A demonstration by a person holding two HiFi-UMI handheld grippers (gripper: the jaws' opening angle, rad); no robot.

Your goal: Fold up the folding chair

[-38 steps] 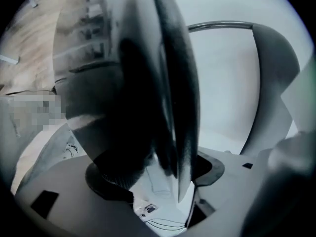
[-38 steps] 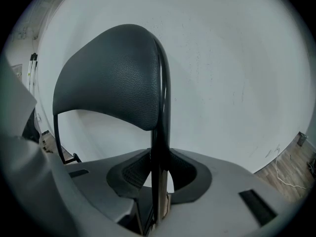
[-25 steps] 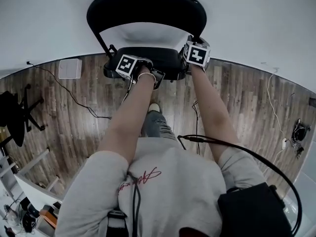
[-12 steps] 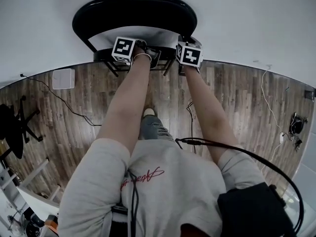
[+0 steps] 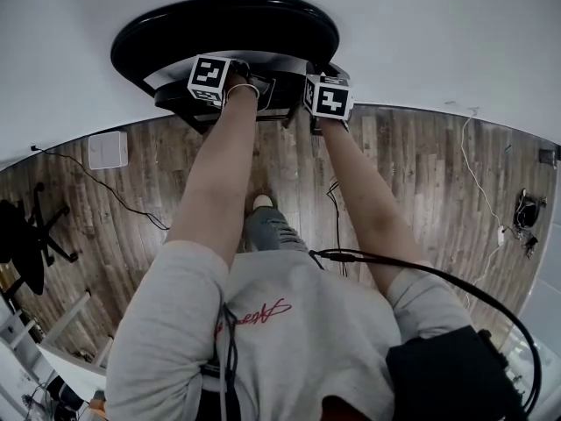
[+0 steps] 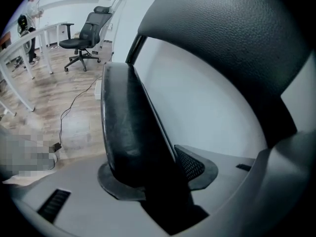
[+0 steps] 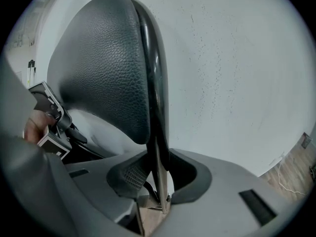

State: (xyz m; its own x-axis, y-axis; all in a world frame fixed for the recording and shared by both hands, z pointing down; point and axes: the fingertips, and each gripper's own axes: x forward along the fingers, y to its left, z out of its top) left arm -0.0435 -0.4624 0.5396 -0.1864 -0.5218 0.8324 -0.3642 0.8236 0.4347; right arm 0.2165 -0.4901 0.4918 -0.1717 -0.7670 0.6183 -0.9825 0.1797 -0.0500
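The black folding chair stands against the white wall, its padded backrest at the top of the head view. Its seat is tipped up close under the backrest. My left gripper has just been closing and is shut on the seat's padded front edge, which fills the gap between the jaws. Its marker cube shows in the head view. My right gripper is shut on the thin frame tube beside the backrest. That gripper's marker cube sits at the chair's right side.
The wall is right behind the chair. On the wooden floor lie a white box, a long cable and more cables at right. An office chair and white desk legs stand to the left. My shoe is below the chair.
The left gripper has moved up and toward the wall with the seat, which swung from lying flat to tipped up near the backrest. The right gripper has stayed on the frame.
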